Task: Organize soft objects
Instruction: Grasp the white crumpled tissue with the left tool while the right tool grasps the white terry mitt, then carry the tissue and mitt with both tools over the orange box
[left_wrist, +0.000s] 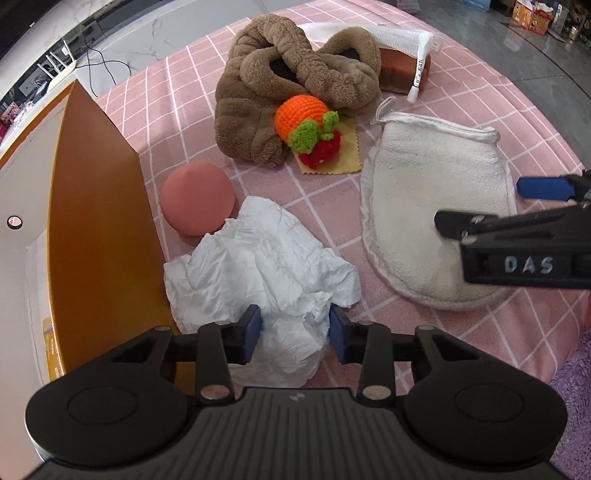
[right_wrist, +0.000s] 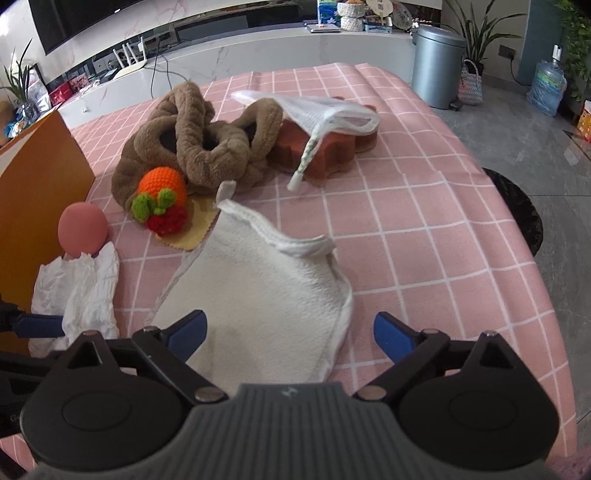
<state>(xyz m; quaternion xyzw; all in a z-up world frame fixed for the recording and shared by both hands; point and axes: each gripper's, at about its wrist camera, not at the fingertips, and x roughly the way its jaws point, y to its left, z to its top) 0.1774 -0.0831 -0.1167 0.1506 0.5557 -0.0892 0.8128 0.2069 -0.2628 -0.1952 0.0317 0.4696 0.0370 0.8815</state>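
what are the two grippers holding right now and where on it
The left gripper pinches the crumpled white tissue at its near bunched end. The right gripper is open over the white mitt, holding nothing.

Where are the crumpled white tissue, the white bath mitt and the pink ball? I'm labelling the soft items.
crumpled white tissue (left_wrist: 258, 258): left wrist view, on its wrinkled middle.
white bath mitt (right_wrist: 269, 295): right wrist view, on its flat cloth face.
pink ball (left_wrist: 197, 197): left wrist view, on its rounded top.

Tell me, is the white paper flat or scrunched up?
Scrunched up: the paper is full of creases and bunched folds, heaped on the cloth.
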